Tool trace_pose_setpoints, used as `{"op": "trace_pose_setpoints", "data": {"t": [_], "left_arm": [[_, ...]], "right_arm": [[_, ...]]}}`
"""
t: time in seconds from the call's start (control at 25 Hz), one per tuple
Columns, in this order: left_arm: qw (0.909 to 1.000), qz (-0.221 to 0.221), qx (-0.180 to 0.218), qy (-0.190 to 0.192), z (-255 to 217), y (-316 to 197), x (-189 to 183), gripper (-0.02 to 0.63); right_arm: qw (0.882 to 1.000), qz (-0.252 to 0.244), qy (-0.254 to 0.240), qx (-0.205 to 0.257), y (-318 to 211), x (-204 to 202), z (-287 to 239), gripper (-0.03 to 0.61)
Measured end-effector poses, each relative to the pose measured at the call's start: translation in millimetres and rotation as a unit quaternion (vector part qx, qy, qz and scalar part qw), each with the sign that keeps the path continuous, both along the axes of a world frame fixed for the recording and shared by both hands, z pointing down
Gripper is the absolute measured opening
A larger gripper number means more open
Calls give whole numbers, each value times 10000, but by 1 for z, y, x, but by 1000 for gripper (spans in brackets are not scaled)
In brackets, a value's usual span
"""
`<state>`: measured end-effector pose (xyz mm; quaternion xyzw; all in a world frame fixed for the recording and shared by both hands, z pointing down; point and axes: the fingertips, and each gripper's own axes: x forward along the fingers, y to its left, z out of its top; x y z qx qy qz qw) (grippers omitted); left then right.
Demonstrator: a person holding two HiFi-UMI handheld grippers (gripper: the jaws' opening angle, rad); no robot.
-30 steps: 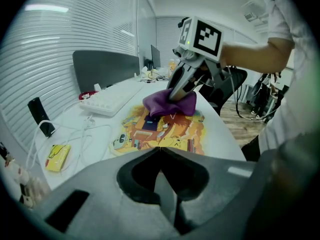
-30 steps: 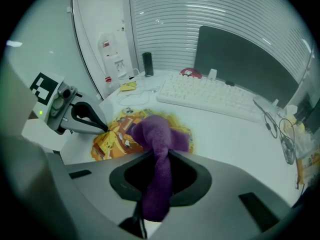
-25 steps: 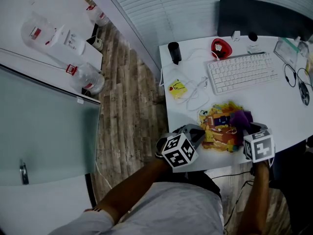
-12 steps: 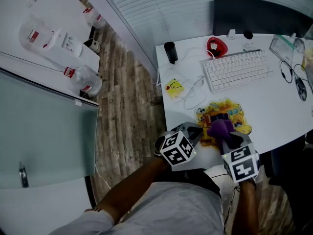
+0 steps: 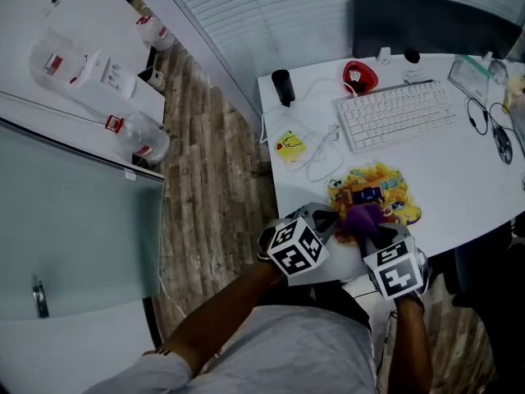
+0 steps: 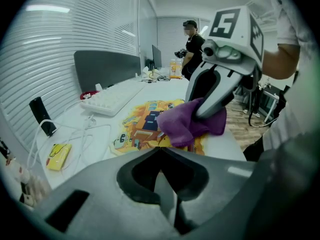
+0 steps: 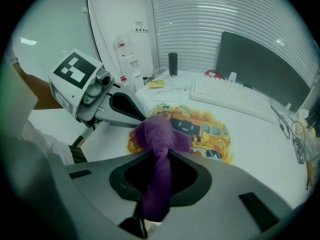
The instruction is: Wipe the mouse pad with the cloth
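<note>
A yellow and orange cartoon mouse pad (image 5: 373, 195) (image 6: 145, 121) (image 7: 200, 129) lies near the front edge of the white desk (image 5: 467, 171). My right gripper (image 5: 371, 230) (image 7: 157, 184) is shut on a purple cloth (image 5: 359, 218) (image 7: 159, 139) (image 6: 189, 124), which rests on the pad's near left corner. My left gripper (image 5: 326, 223) (image 6: 162, 156) sits shut at the pad's left edge, with nothing showing between its jaws. Whether it presses on the pad is hidden.
A white keyboard (image 5: 400, 115) lies behind the pad. A red object (image 5: 359, 78), a black cylinder (image 5: 283, 87), a yellow note (image 5: 289, 145) and white cables (image 5: 324, 156) crowd the desk's left part. Earphones (image 5: 500, 142) lie at right. A person (image 6: 192, 46) stands far off.
My right gripper has swept the purple cloth leftward across the pad, from its right side to its near left corner. The left gripper has stayed at the pad's left edge.
</note>
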<state>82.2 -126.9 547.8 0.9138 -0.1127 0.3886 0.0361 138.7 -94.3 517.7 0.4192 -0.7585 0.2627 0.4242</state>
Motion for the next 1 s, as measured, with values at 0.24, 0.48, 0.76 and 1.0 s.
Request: {"op": "trace_pose_setpoints", "data": {"t": [0.24, 0.48, 0.76, 1.0], "left_arm": [[10000, 1, -12, -4, -1, 0, -1, 15], [10000, 7, 3, -46, -1, 1, 0, 15], [9999, 53, 16, -137, -1, 0, 0, 15], [9996, 122, 113, -224, -2, 1, 1, 15]], "right_arm": [[9989, 417, 198, -60, -5, 50, 0, 66], [9967, 710, 382, -44, -9, 94, 1, 66], [9944, 978, 403, 68, -10, 131, 7, 66], [9919, 1197, 371, 224, -4, 135, -13, 66]]}}
